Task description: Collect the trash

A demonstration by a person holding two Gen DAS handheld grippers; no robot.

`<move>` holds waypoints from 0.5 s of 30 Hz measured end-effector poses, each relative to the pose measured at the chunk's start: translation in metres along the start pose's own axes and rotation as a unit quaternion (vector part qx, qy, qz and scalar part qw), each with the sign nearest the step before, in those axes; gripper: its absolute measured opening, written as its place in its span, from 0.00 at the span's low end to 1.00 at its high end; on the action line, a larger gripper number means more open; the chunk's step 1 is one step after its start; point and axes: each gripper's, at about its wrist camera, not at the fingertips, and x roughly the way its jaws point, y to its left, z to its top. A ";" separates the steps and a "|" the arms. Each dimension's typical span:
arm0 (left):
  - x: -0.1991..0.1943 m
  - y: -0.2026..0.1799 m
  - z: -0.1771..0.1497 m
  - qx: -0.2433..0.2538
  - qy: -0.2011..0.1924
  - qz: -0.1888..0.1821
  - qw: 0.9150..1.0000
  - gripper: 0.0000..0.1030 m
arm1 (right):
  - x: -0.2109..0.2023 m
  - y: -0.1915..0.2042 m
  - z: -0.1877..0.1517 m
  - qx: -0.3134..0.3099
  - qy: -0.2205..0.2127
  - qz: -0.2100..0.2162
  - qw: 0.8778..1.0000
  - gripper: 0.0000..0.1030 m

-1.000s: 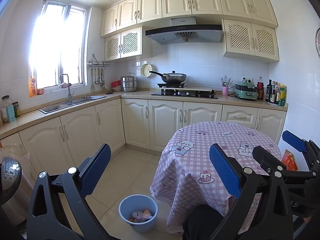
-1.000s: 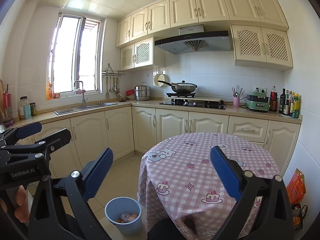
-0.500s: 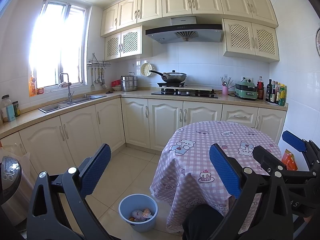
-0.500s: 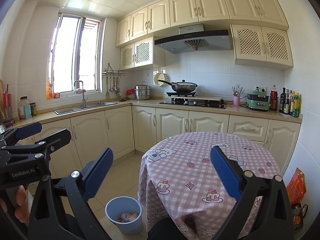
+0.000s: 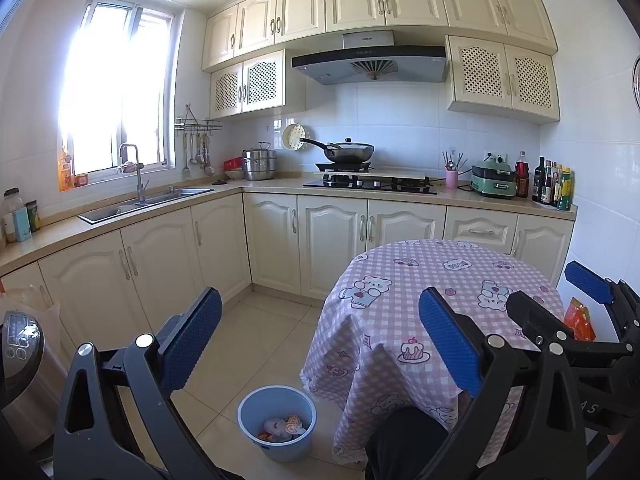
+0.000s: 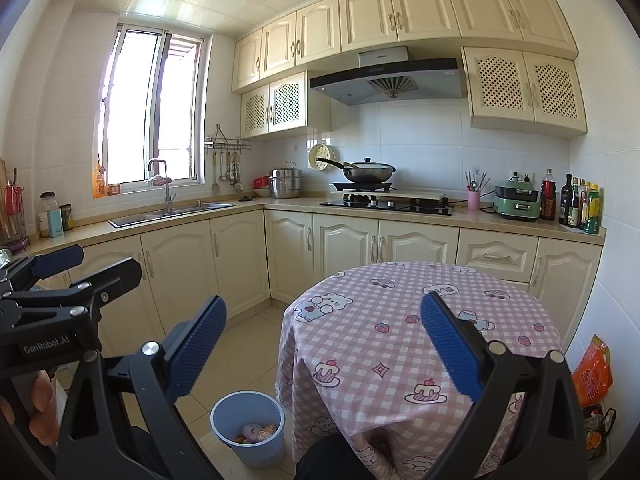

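- Since the only trash in sight already sits inside the round light-blue plastic bin (image 5: pixel 276 424) on the tiled floor, start there: crumpled wrappers (image 5: pixel 285 426), pale and orange, at its bottom.
- Bin stands upright, just beside the hanging edge of the pink checked tablecloth with cartoon prints (image 5: pixel 420 312) on the round table.
- From the left tongs (image 5: pixel 316 340): bin is below and a little ahead, under the gap between the blue pads, nearer the left pad.
- From the right tongs (image 6: pixel 322 340): bin (image 6: pixel 248 426) is below and off to the left, under the left pad; table lies straight ahead.
- Judgement: left tongs are nearer the bin, right tongs nearer the table top.
- Bin is round, so no long axis to line up with; mouth faces up, so any drop comes from above.
- Both tongs spread wide, nothing between the pads.
- Left tongs also show at the left edge of the right wrist view, with fingertips (image 6: pixel 38 400) of the person's hand on the handle.
- No loose trash visible on the table top or the floor tiles, so the collecting looks done or nearly so.
- Orange packet (image 6: pixel 596 372) leans low at the wall, right of the table; can't tell whether it counts as trash.
- Beyond: cream cabinets, steel sink under the window, black wok on the stove.
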 end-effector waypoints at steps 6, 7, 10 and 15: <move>0.001 0.001 0.001 -0.001 0.001 0.001 1.000 0.93 | 0.000 0.000 0.000 0.000 0.000 0.000 1.000 0.93; 0.001 0.001 0.001 -0.001 0.001 0.001 1.000 0.93 | 0.000 0.000 0.000 0.000 0.000 0.001 1.000 0.93; 0.001 0.001 0.001 -0.001 0.001 0.001 1.000 0.93 | 0.001 0.001 0.000 -0.001 0.000 0.001 1.000 0.93; 0.001 0.002 0.002 -0.003 0.002 0.002 1.000 0.93 | 0.003 -0.001 0.001 -0.003 0.001 0.003 1.000 0.93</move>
